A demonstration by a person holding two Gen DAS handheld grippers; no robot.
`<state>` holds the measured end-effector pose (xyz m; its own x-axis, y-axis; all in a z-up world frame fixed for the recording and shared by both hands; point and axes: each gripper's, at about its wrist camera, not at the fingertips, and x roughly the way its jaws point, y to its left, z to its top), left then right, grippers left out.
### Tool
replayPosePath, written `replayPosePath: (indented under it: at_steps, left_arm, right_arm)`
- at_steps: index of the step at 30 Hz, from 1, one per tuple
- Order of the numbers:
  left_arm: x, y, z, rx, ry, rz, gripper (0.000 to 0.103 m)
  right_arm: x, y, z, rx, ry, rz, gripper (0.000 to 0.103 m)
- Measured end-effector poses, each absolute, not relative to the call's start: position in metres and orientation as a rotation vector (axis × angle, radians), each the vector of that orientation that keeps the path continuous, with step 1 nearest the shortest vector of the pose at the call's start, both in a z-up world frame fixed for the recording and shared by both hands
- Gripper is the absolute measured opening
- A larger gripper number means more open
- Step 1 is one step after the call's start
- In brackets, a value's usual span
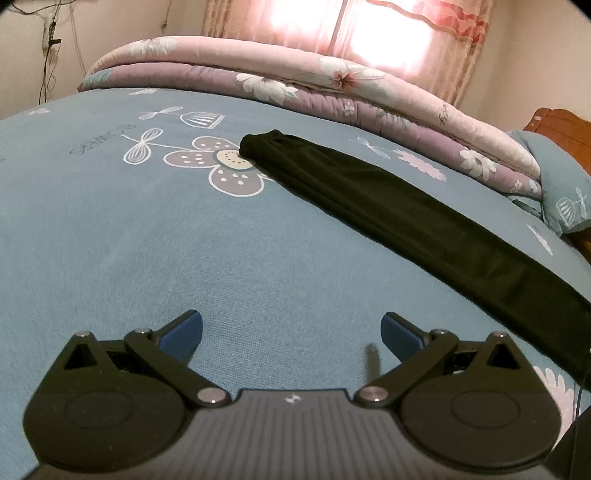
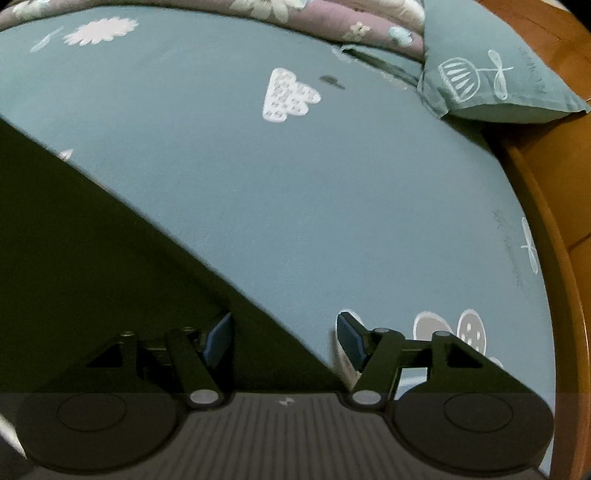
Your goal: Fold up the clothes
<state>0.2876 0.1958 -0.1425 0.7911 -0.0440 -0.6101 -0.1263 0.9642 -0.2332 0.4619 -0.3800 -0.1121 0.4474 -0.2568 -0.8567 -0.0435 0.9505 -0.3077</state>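
- Black garment (image 1: 388, 199): long narrow folded strip, lies flat on the blue bed sheet (image 1: 147, 240), running diagonally from near the right edge of the left wrist view up to the flower print (image 1: 221, 166) at centre.
- In the right wrist view the same garment (image 2: 92, 240) fills the lower left, its straight edge cutting diagonally across the sheet.
- Left tool (image 1: 293, 334): jaws wide apart, nothing btwn them, only bare sheet in front; garment off to its right, not touching.
- Right tool (image 2: 284, 339): jaws apart, pads not pressing on anything; garment's edge passes btwn them, left pad over the dark cloth, right pad over the sheet. Can't tell if the pads touch the cloth.
- Farther: pillow (image 2: 498, 74) in matching blue print at the bed's head, against the wooden bed frame (image 2: 554, 184).
- Behind the garment: folded floral quilt (image 1: 332, 92), pink over purple, along the bed's far side.
- Farthest: pink curtain (image 1: 369, 26), lit window behind it; cables (image 1: 48, 55) hang on the wall at far left.
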Motion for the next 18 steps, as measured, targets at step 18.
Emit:
replayPosePath:
  at_steps: [18]
  left_arm:
    - [0.289,0.198,-0.139,-0.303,0.662,0.046,0.102]
  right_arm:
    - [0.407,-0.403,-0.086,-0.199,1.058,-0.282,0.072]
